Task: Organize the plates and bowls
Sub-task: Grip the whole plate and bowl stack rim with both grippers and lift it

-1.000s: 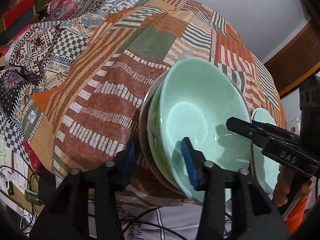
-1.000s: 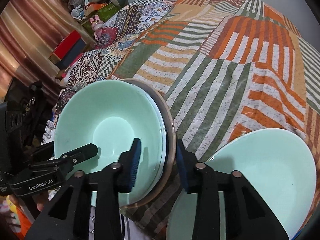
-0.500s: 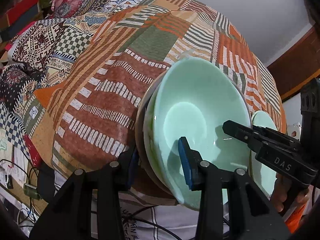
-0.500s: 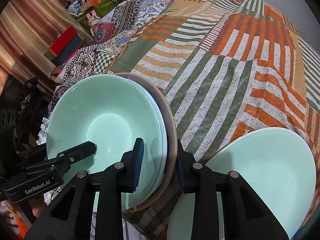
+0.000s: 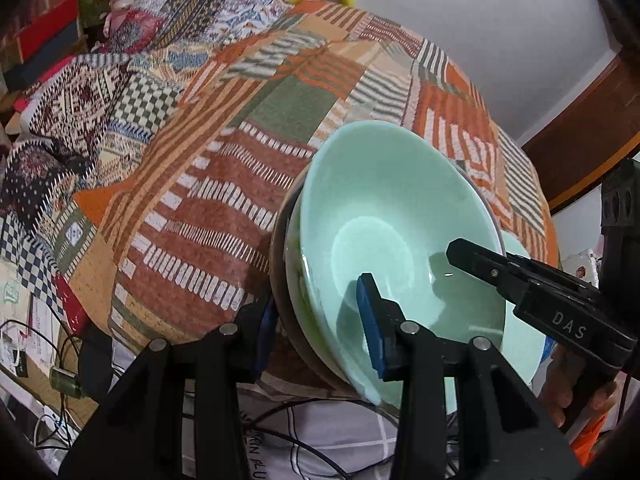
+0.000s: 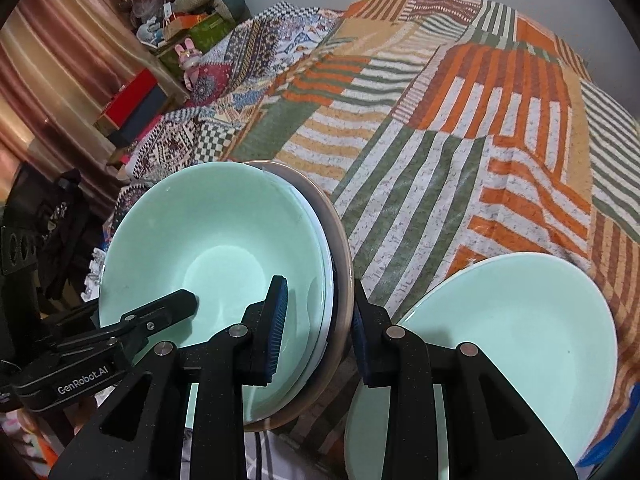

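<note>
A stack of dishes sits at the near edge of a patchwork-covered bed: a pale green bowl (image 5: 392, 216) (image 6: 216, 248) on top, lighter plates under it, and a brown plate (image 5: 280, 264) (image 6: 340, 264) at the bottom. My left gripper (image 5: 320, 320) straddles the stack's left rim, one finger inside the bowl, one outside. My right gripper (image 6: 320, 316) straddles the stack's right rim the same way. Both are closed on the stack. A second pale green bowl (image 6: 516, 332) lies to the right of the stack.
The striped patchwork bedspread (image 6: 440, 140) stretches away behind the dishes. Boxes and toys (image 6: 188, 36) stand at the far left by a curtain. Cables and papers (image 5: 36, 340) lie below the bed edge on the left. A wooden door (image 5: 580, 140) is at the right.
The stack has tipped and lifted a little at the near edge. Both grippers have closed tighter on its rims. The view has shifted slightly upward.
</note>
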A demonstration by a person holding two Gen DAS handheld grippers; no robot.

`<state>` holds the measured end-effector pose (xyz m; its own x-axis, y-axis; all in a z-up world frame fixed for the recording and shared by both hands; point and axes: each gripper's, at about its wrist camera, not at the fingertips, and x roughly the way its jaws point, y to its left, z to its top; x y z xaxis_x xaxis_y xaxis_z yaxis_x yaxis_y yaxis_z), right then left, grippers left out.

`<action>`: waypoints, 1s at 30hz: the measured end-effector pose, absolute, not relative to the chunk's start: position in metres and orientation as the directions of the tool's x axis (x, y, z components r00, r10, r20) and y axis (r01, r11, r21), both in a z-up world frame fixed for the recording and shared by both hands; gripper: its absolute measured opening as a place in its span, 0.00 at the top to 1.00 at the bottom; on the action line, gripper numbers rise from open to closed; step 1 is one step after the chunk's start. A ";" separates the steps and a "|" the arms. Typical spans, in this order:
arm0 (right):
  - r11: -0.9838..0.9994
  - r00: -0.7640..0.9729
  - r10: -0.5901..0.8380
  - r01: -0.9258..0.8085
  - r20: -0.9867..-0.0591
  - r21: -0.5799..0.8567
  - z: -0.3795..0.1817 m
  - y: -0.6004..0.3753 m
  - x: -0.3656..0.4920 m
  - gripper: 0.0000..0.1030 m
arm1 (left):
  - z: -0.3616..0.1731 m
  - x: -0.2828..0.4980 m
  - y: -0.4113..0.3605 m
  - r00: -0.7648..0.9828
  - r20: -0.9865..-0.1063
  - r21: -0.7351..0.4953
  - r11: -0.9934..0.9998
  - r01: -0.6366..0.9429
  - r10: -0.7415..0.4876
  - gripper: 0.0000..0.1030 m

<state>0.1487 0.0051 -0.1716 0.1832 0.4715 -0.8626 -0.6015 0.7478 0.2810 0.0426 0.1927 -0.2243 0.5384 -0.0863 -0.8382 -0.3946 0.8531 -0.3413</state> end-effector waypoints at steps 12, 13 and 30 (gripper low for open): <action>0.753 0.282 0.525 -0.593 -0.803 0.284 -0.128 -0.019 0.141 0.74 | -0.176 0.042 0.170 0.617 -0.784 -0.330 0.887 -0.323 -0.067 0.62; 0.754 0.287 0.528 -0.591 -0.799 0.286 -0.126 -0.022 0.141 0.74 | -0.172 0.042 0.167 0.621 -0.781 -0.329 0.890 -0.317 -0.067 0.62; 0.790 0.400 0.550 -0.534 -0.733 0.301 -0.088 -0.087 0.128 0.74 | -0.131 0.048 0.112 0.677 -0.730 -0.298 0.936 -0.187 -0.097 0.62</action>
<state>0.1284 -0.0870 -0.0881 0.4001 0.5498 -0.7333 -0.5341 0.7900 0.3009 0.0476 0.1117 -0.1314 0.6769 -0.0969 -0.7297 -0.1870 0.9361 -0.2978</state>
